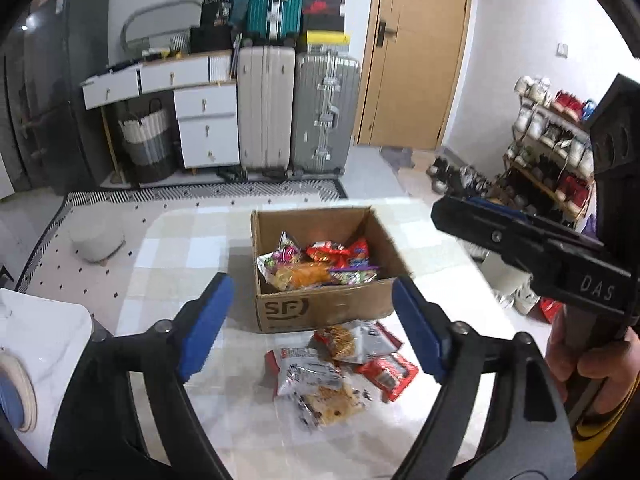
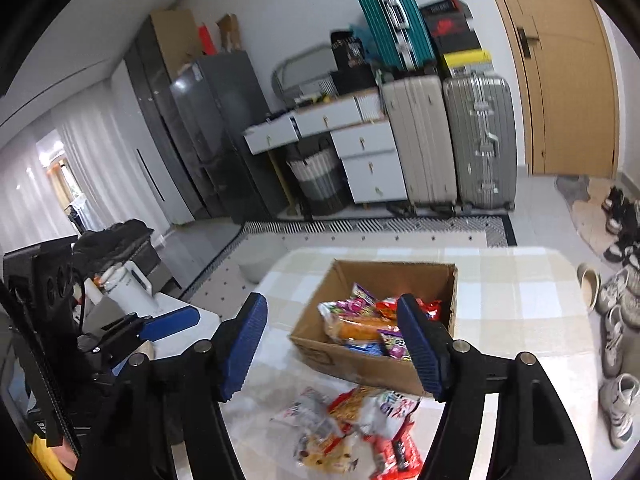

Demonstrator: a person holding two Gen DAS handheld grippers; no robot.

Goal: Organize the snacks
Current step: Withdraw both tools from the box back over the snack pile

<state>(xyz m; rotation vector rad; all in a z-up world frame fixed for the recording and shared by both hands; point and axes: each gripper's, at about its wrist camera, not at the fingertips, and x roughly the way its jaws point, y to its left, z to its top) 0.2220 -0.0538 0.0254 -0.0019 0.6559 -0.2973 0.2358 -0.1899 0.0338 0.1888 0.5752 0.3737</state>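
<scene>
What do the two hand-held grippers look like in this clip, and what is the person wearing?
Both match: the left hand-held gripper and right hand-held gripper have black plastic frames with silver pivot screws and two ribbed blue pads. The right one's body carries pale "DAS" lettering. A yellow sleeve shows at the hand gripping its handle. No cables are visible on either.

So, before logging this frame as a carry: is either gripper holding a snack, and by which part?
Nothing is held. The left gripper and right gripper are both open and empty above the table.

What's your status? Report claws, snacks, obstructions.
Both claws, left and right, open, empty. Box part filled; loose packets remain before it. Nothing blocking.
</scene>
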